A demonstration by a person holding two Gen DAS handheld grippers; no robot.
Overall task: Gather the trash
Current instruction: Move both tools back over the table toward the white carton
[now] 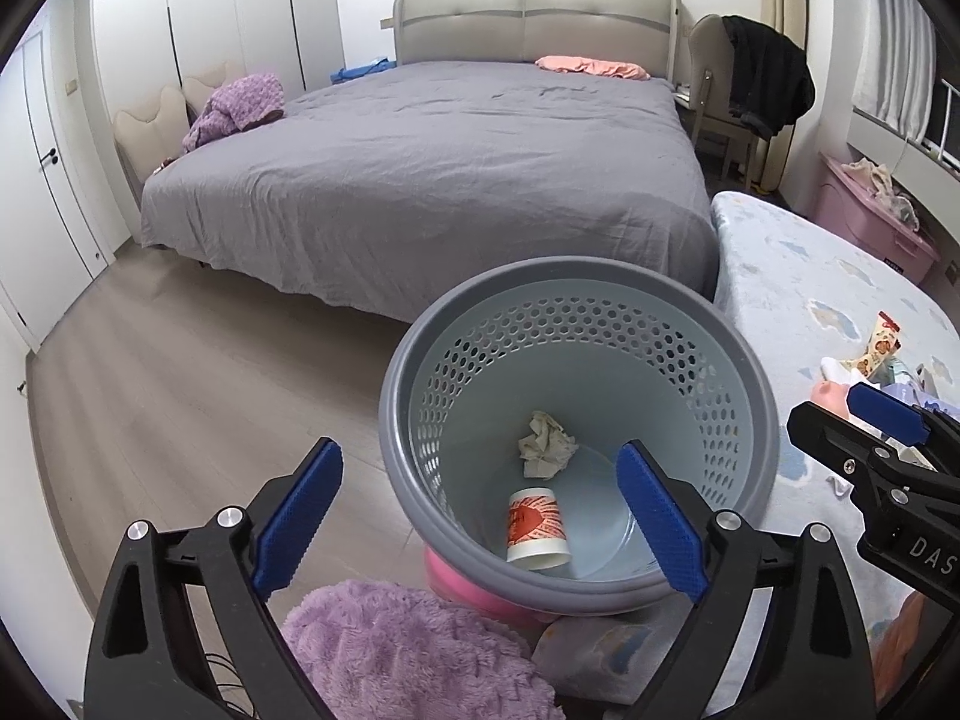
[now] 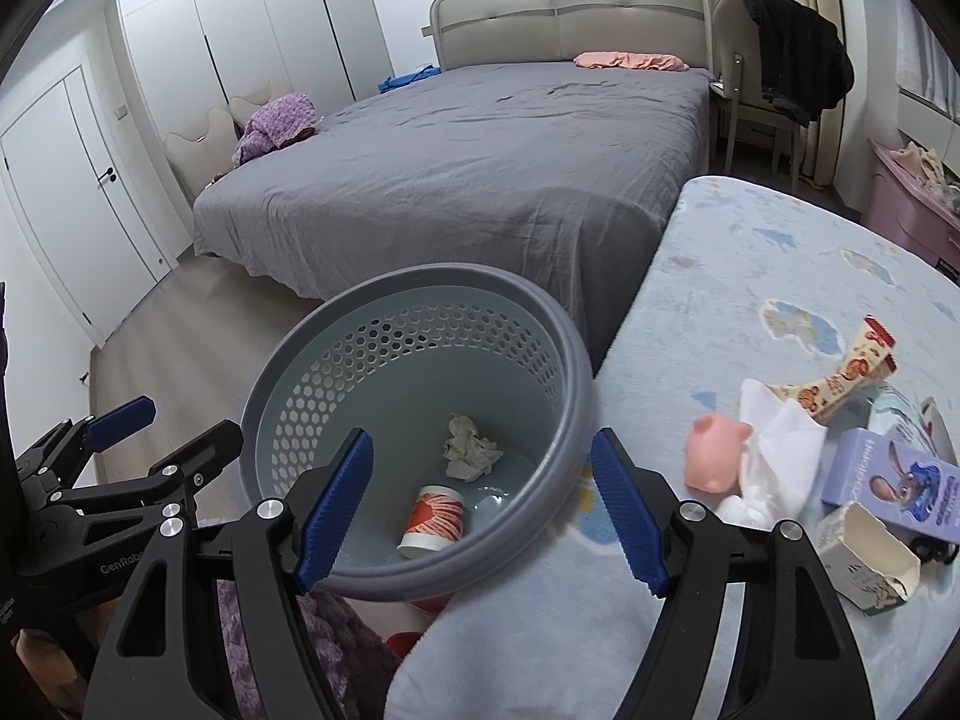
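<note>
Both grippers are released and carry nothing. The left gripper (image 1: 480, 516) hangs spread wide over the near rim of the grey perforated plastic waste basket (image 1: 744, 372), with no item between its blue pads. The right gripper (image 2: 480, 510) stands open astride the basket's right rim, where the basket meets the pale blue patterned mattress (image 2: 750, 276).

Already in the basket: a crumpled off-white paper wad (image 2: 471, 450) and a white paper cup with a red printed band (image 2: 433, 521), lying on its side.

The remaining trash lies on the mattress, right of the basket:
- a white crumpled tissue (image 2: 774, 450), touching a pink soft toy (image 2: 714, 456)
- a torn cream snack wrapper (image 2: 852, 372), on the far side of the tissue
- an opened white carton (image 2: 870, 564), nearest to you
- a lilac box with a cartoon rabbit (image 2: 888, 474), just beyond the carton

Procedure for the next pick, as judged from this layout:
1. Work with the right gripper; it is nearer the pile.
2. Take the carton first; its near side looks unobstructed.
3. Close across its flat walls, not its torn flap.
4. Pinch the tissue at its far edge, clear of the toy.
</note>
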